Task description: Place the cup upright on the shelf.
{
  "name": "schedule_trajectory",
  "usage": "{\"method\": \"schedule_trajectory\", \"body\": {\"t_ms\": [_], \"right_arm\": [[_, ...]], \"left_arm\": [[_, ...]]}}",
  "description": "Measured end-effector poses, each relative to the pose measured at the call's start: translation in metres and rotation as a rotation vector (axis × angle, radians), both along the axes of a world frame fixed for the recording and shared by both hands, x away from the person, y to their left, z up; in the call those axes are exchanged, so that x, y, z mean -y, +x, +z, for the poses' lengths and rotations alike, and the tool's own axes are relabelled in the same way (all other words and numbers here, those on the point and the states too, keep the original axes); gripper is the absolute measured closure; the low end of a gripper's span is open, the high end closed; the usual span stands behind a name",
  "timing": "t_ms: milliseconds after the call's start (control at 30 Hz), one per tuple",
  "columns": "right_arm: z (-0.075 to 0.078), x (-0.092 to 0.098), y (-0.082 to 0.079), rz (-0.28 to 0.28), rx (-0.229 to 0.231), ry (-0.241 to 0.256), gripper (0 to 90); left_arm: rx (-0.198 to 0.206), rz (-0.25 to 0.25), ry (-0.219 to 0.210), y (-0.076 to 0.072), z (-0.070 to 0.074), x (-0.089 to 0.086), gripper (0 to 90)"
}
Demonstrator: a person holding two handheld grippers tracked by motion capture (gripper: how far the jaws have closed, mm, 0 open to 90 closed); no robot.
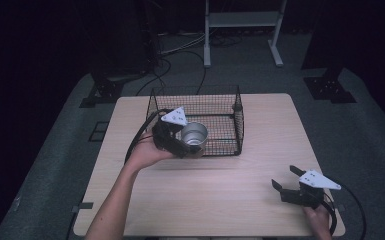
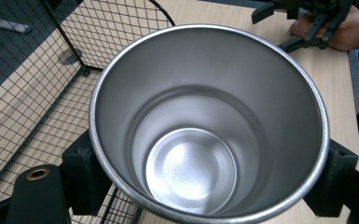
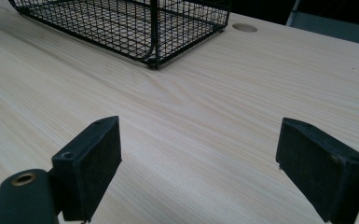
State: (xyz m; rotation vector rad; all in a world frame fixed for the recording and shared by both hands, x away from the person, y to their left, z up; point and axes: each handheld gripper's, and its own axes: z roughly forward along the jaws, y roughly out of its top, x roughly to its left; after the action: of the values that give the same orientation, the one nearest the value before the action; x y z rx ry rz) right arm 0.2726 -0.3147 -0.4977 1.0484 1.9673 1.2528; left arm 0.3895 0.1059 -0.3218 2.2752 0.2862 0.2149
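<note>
Here, one steel cup clenched in left tool, one wire basket, right tool released.

One steel cup, one wire basket, two tongs: left, right.

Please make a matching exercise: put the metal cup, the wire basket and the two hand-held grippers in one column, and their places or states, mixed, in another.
1. metal cup
2. wire basket
3. left hand-held gripper
4. right hand-held gripper

a. open, low over bare table
b. empty inside, held between two jaws
c. black mesh, at the table's far middle
d. shut on the cup

Pairs: 1-b, 2-c, 3-d, 4-a
</note>
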Motion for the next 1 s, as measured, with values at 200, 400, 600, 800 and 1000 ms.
{"method": "schedule_trajectory", "body": {"t_ms": [200, 400, 600, 800, 1000], "right_arm": [[0.000, 0.000, 0.000, 0.003, 0.000, 0.008, 13.4], [0.000, 0.001, 0.000, 0.004, 0.000, 0.011, 13.3], [0.000, 0.001, 0.000, 0.005, 0.001, 0.013, 13.4], [0.000, 0.001, 0.000, 0.006, 0.001, 0.013, 13.3], [0.000, 0.001, 0.000, 0.007, 0.001, 0.016, 13.3]], "left_arm": [[0.005, 0.006, 0.023, 0.009, 0.007, 0.006, 17.9], [0.015, 0.004, 0.032, 0.018, 0.016, 0.012, 17.9], [0.019, 0.011, 0.055, 0.029, 0.024, 0.020, 17.9], [0.021, 0.019, 0.059, 0.039, 0.030, 0.026, 17.9], [0.025, 0.034, 0.065, 0.048, 0.037, 0.029, 17.9]]}}
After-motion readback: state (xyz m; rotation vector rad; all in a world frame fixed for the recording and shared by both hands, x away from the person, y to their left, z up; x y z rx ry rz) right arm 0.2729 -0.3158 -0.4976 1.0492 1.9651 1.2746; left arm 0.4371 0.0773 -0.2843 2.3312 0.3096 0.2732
